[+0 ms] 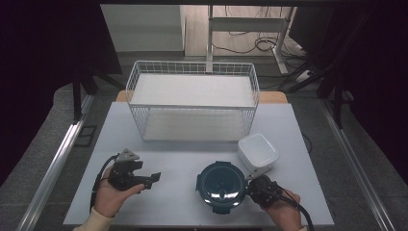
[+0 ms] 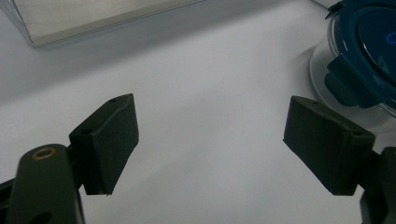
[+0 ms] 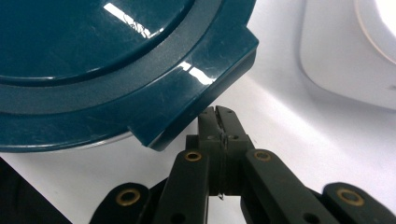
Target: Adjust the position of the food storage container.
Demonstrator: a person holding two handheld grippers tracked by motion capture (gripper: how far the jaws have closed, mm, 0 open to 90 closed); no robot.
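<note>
Jaws of the right gripper (image 3: pixel 219 114) are pressed together, empty, tips just under a clip tab of the one round container (image 1: pixel 221 186) with its glossy dark-teal lid, near the counter's (image 1: pixel 183 163) front edge; the left gripper (image 2: pixel 210 149) gapes wide. One white box (image 1: pixel 258 152) and one wire rack (image 1: pixel 192 98) stand behind.

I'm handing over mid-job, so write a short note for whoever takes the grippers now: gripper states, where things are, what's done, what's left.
Left gripper: open, empty, resting on the table left of the round container.
Right gripper: shut, holding nothing, fingers at a side latch of the dark teal lid.
Round container: near front edge, lid on.
White square container: just behind the right gripper, lid on.
Wire basket: at the back.
Done: nothing visibly opened or moved.
Left: probably work the latches and lift the lid.
</note>
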